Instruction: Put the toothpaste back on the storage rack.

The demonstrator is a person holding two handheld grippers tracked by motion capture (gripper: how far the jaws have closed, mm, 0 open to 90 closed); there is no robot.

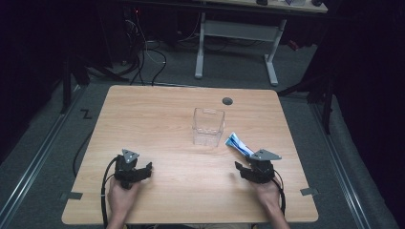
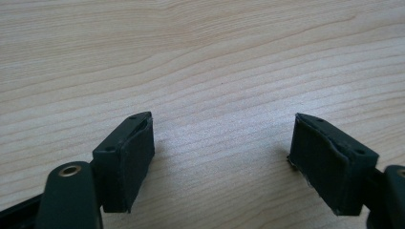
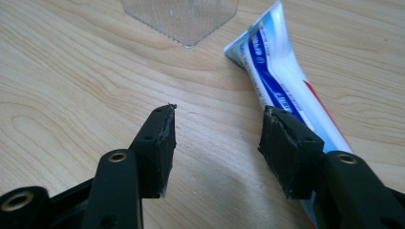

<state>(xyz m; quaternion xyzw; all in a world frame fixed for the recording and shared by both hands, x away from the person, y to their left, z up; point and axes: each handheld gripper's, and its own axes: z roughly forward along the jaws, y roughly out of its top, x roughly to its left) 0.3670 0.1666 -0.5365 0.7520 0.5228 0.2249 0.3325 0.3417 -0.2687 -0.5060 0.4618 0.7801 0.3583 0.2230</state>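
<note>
Jaws of the right gripper [image 3: 215,143] stand partly apart with only bare wood between their 2 black pads; nothing is gripped. In the right gripper view the right-hand pad sits over the edge of a white and blue toothpaste tube [image 3: 282,81] with a thin red stripe, though contact cannot be told. That view shows the tube's flat crimped end pointing away from the gripper, toward the corner of a clear ribbed plastic container [image 3: 184,19], with the tube's other end hidden behind the jaw. The high view adds what that close view lacks: the tube [image 1: 239,144] lies flat on the light wooden table [image 1: 167,109], its long axis slanting from the right gripper [image 1: 244,168] up-left toward the base of the clear container [image 1: 208,126], which stands upright near the table's middle, just beside the tube's end.

The left gripper [image 2: 222,157] has its jaws wide apart over bare wood grain, holding nothing. In the high view it [image 1: 142,169] rests at the table's near left, well apart from tube and container.
</note>
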